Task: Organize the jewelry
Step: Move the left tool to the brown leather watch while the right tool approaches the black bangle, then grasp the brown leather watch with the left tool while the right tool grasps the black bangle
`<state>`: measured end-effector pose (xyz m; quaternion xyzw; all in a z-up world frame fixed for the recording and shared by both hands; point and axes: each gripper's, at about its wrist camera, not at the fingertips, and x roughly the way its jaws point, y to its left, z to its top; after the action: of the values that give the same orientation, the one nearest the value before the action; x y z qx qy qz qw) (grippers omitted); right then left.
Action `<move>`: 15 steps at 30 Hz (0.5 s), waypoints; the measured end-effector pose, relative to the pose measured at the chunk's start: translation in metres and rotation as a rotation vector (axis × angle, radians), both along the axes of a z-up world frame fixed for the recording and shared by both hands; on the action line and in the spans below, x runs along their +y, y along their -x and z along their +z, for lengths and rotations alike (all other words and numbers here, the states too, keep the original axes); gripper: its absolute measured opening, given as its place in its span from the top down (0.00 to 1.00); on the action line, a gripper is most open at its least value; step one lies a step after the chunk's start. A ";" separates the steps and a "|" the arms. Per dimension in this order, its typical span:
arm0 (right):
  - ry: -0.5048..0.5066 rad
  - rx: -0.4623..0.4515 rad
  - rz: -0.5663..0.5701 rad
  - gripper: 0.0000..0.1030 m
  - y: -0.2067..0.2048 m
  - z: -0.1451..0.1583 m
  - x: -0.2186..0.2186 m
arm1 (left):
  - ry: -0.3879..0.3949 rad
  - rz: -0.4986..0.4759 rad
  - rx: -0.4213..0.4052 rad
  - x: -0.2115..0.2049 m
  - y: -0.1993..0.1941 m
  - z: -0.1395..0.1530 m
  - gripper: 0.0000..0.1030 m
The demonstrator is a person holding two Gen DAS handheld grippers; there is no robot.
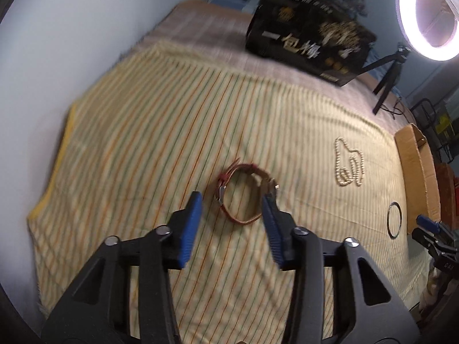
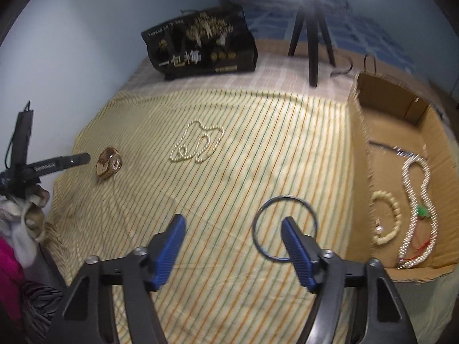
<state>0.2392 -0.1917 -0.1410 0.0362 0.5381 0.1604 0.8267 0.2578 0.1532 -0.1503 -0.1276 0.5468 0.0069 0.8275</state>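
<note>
Reaching for two pieces on the striped cloth: my left gripper stands spread around the watch, my right gripper spread at the ring, neither pinching. Next I close, lift, carry to the box.

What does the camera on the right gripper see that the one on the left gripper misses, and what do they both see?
Only the right wrist view looks inside the cardboard box: a cream bead bracelet and a long white beaded necklace lie there. Only the left wrist view shows the whole ring light and the watch's red strap. Both show the watch between the open left gripper fingers, the pearl necklace, the dark bangle by the open right gripper, the black bag and the striped cloth.
</note>
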 end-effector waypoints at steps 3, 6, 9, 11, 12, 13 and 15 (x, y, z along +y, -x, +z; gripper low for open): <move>-0.036 0.049 0.002 0.51 -0.005 -0.010 0.001 | 0.005 0.026 0.025 0.003 -0.005 -0.011 0.62; -0.047 0.080 0.008 0.61 -0.009 -0.018 0.003 | 0.008 0.044 0.037 0.007 -0.008 -0.018 0.65; -0.042 0.099 0.017 0.65 -0.012 -0.025 0.007 | 0.012 0.059 0.053 0.010 -0.011 -0.026 0.69; -0.028 0.113 0.021 0.66 -0.014 -0.031 0.010 | 0.017 0.066 0.059 0.011 -0.013 -0.029 0.69; -0.017 0.117 0.018 0.68 -0.016 -0.032 0.010 | 0.019 0.069 0.062 0.012 -0.013 -0.030 0.69; -0.006 0.120 0.015 0.69 -0.017 -0.034 0.010 | 0.021 0.071 0.062 0.012 -0.014 -0.031 0.69; 0.003 0.133 0.009 0.71 -0.020 -0.039 0.009 | 0.024 0.069 0.064 0.012 -0.015 -0.033 0.71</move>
<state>0.2593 -0.1824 -0.1803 0.0432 0.5920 0.1605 0.7886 0.2729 0.1653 -0.1829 -0.1560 0.5682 0.0327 0.8073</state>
